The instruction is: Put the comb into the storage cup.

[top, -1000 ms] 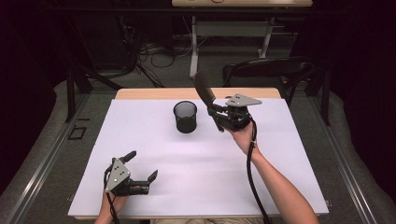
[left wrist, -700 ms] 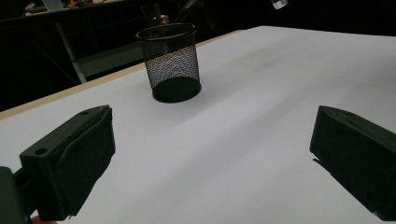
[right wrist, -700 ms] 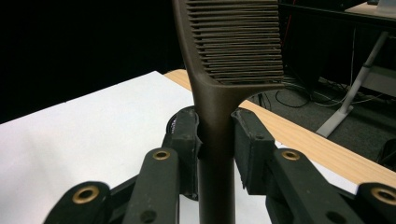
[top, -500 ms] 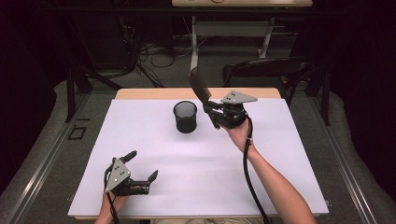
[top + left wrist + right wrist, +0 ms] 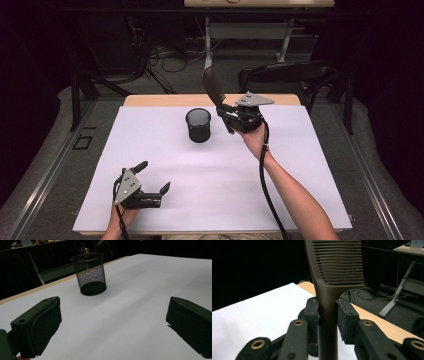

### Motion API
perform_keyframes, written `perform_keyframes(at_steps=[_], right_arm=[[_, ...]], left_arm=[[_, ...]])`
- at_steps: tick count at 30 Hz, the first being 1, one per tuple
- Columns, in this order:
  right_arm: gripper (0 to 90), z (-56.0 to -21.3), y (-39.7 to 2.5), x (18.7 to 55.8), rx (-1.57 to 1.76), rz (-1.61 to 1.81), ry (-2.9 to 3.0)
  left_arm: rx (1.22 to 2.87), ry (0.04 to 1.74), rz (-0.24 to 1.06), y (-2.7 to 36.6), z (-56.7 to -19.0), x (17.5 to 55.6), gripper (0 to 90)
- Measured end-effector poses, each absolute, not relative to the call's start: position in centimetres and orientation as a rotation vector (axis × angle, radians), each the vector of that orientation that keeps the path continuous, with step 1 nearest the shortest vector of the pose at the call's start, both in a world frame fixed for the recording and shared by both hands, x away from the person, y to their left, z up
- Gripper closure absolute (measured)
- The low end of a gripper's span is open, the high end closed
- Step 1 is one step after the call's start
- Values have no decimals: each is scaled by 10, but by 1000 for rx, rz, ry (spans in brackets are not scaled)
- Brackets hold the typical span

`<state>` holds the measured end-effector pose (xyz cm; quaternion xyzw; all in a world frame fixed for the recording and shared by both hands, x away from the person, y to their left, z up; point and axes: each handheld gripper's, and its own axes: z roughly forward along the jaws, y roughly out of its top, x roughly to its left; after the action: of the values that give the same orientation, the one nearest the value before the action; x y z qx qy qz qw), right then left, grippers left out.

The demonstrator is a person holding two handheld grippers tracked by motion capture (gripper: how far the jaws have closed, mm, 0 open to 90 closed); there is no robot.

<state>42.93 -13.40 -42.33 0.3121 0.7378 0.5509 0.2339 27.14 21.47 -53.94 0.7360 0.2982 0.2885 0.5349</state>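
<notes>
A black mesh cup stands upright on the white table cover, toward the back middle; the left gripper view shows the same cup ahead. To its right, raised above the table, my right gripper is shut on the handle of a dark brown comb, whose toothed end points up and back. In the right gripper view the comb rises between the two pads. My left gripper rests near the front left of the table, jaws wide open and nothing between them; its pads frame bare cover.
The white cover spans most of the wooden table. Behind the table stand a black chair and cables on the floor. A dark surround borders both sides.
My right gripper has lifted slightly and shifted left toward the cup, tilting the comb more upright. The left gripper has not moved.
</notes>
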Motion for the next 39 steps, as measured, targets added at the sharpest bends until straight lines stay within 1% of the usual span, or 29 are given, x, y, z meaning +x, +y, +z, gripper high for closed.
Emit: perform_keyframes(at_steps=[39], right_arm=[[722,-419,-112,457,877,1573,1966]], left_arm=[[1751,710,691,215,-539,271,1]])
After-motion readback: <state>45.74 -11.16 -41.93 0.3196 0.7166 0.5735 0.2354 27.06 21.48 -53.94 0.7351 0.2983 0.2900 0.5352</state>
